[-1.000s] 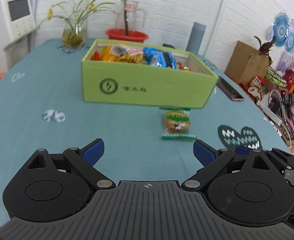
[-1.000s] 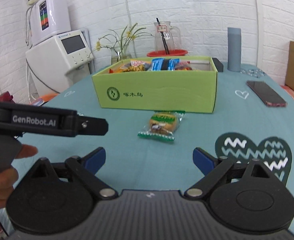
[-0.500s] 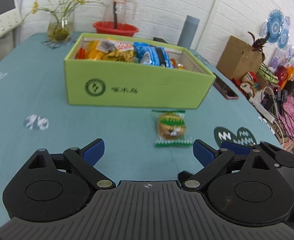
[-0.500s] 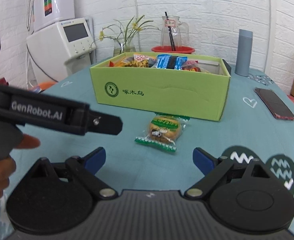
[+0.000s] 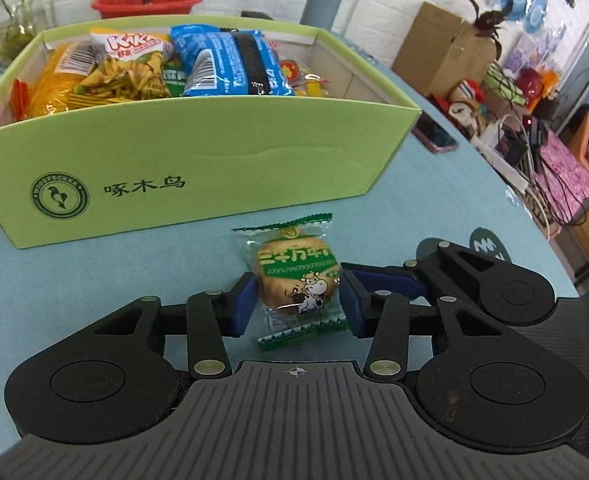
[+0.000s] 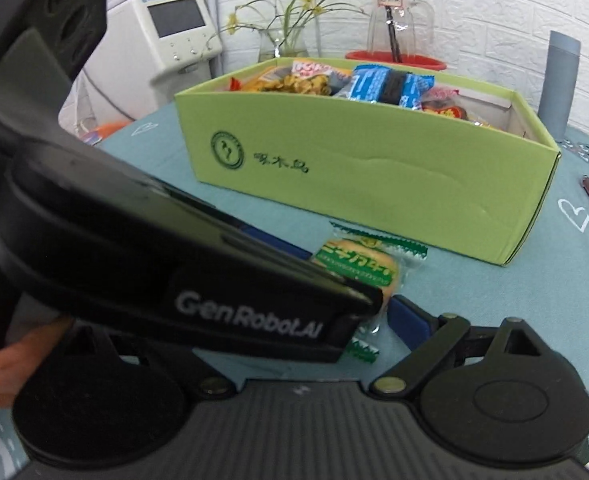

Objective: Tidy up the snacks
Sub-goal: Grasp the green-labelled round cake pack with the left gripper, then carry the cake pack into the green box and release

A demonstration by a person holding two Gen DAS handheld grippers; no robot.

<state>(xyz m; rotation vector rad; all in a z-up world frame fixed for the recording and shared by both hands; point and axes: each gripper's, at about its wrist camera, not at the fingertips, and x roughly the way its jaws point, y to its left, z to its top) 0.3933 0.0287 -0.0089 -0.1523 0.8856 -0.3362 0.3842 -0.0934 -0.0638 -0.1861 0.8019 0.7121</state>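
Progress: the green cardboard box (image 5: 198, 168) standing on the counter (image 5: 94, 272) already holds most of the stock: a yellow chip bag (image 5: 106, 76), a blue biscuit packet (image 5: 230, 64) and smaller red and yellow wrappers toward its right end. By the pictures, one item is left outside it: a single wrapped cake in a green-and-clear packet (image 5: 296, 282), lying flat on the teal cloth just in front of the box's near wall, toward that wall's right half. The task is judged nearly complete, with this last packet to be lifted over the wall and released inside.

Left tool (image 5: 296, 304): its blue pads flank the cake packet on both sides. The left pad appears to touch or nearly touch the wrapper; the right pad sits just beside it. The jaws are narrowed around the packet, but firm pinching cannot be confirmed. The packet rests on the cloth, not raised.

Right tool (image 6: 374, 320): it sits close behind and to the right of the same packet (image 6: 358, 268). Only its right blue pad (image 6: 410, 320) shows, near the wrapper; the left tool's black body hides the other side, so its spread cannot be told. It holds nothing visible.

Unrelated items: a dark phone (image 5: 434, 136) lies near the counter's right edge, a grey cylinder (image 6: 558, 80) stands beyond the box.
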